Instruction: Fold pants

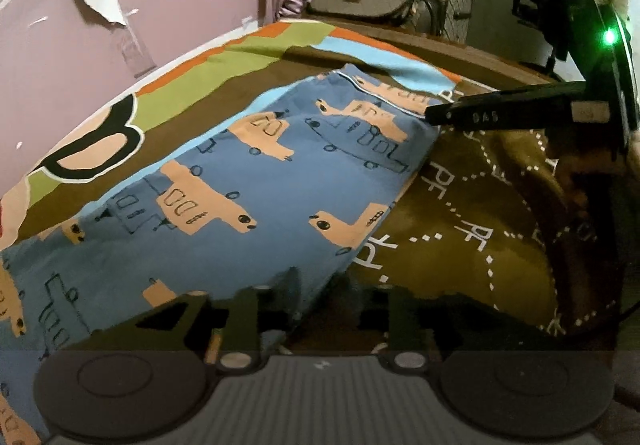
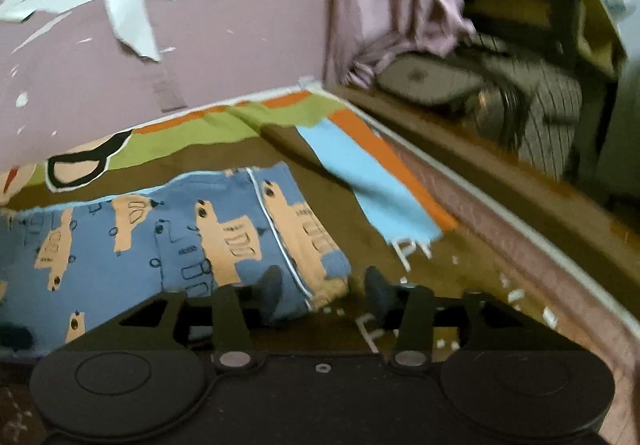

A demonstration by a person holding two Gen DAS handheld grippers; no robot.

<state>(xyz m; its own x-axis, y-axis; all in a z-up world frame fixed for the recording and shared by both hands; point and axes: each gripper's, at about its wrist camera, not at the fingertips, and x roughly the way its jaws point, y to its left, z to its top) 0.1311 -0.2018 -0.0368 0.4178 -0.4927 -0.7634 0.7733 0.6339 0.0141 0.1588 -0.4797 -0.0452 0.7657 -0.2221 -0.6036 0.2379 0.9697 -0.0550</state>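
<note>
The pants (image 1: 248, 181), blue with a truck print, lie on the bed (image 1: 460, 253) as a flat band, seemingly already doubled leg over leg; folding them shorter probably remains. The right claw (image 2: 322, 291) stands apart at their near corner, one finger (image 2: 272, 285) over the cloth, the other beside it over the bedspread, pinching nothing. The left claw (image 1: 320, 309) hangs at the band's edge; its fingertips are too dark to judge.

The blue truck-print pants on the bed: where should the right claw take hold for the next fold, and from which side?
Probably the near corner of the pants, at the white-piped edge. It ends by the right claw, whose fingers stand apart around it, so coming in low from the brown bedspread side looks simplest.
</note>
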